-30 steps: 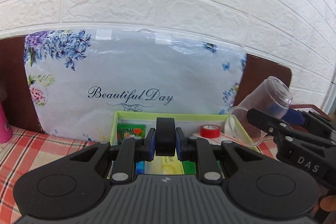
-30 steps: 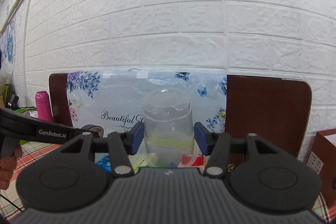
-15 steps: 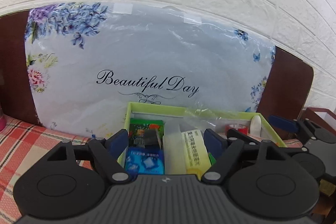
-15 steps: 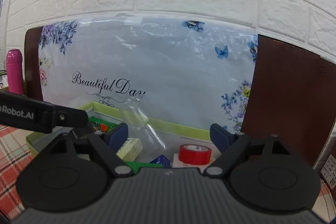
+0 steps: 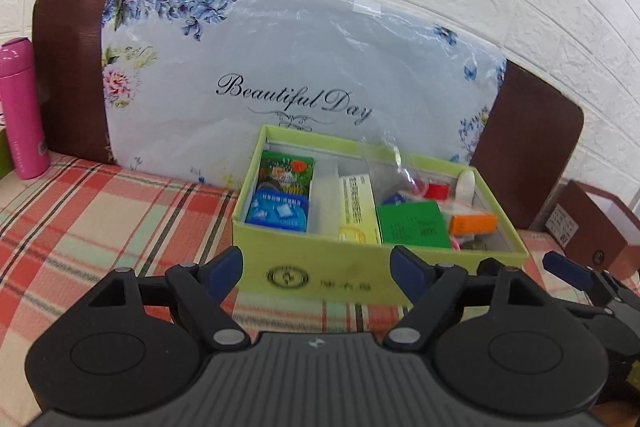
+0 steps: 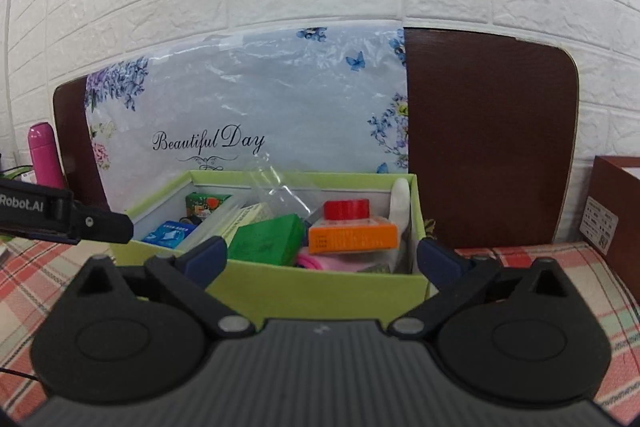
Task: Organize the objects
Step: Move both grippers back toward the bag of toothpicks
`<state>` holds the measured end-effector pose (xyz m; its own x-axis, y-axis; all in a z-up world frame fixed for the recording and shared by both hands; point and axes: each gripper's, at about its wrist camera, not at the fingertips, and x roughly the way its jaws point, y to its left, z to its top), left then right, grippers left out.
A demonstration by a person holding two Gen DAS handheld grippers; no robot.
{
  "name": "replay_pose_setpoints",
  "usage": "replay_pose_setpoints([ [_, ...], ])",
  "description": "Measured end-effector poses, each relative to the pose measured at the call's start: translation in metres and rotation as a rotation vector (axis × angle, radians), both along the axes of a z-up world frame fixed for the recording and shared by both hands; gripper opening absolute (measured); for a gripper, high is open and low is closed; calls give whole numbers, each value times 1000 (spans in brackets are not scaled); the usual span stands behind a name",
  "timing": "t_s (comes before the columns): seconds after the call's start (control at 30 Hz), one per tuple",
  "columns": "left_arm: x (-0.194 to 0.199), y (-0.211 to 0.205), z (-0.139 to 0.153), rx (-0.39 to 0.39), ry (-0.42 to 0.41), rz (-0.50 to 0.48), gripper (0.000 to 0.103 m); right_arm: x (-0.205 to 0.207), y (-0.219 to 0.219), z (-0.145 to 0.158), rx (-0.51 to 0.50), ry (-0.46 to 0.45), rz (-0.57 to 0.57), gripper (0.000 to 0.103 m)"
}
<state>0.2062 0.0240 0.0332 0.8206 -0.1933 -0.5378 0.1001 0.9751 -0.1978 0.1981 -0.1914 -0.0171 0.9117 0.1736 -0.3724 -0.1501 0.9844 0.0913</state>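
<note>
A light green box [image 5: 352, 277] stands on the plaid cloth and holds several items: a blue packet [image 5: 278, 213], a yellow-white carton [image 5: 357, 209], a green box [image 5: 414, 225], an orange box [image 5: 472, 223], red tape [image 6: 346, 209] and a clear plastic cup [image 6: 224, 221] lying among them. My left gripper [image 5: 318, 267] is open and empty, just in front of the box. My right gripper [image 6: 322, 261] is open and empty, at the box's near right side; it also shows in the left wrist view [image 5: 568, 271].
A floral "Beautiful Day" board [image 5: 296, 75] leans on the brick wall behind the box. A pink bottle [image 5: 22, 111] stands at the far left. A brown carton [image 5: 596, 223] sits to the right. Plaid cloth [image 5: 100, 219] covers the table.
A second ago the left gripper was shut on a black roll and the right on the clear cup. Both opened, left them in the box, and pulled back toward me.
</note>
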Motion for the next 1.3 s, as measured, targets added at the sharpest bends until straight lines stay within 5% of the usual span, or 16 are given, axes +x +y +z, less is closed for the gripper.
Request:
replay_pose_setpoints([
  [0.53,-69,-13,-36,34,153,5,84,-95,-41,-48,89,206,-65,103],
  [0.83,-87,-6,-51,30,199,1,84,-106,-29,-70,24,262,-17,102],
  [1.23,-97,-8,-48,-14,168,-83,84,-41,-16,-72,-34,276,10,77],
  [1.3,-96,-6,-50,-22,175,-84,84,-37,-12,-72,-55,271,21,57],
])
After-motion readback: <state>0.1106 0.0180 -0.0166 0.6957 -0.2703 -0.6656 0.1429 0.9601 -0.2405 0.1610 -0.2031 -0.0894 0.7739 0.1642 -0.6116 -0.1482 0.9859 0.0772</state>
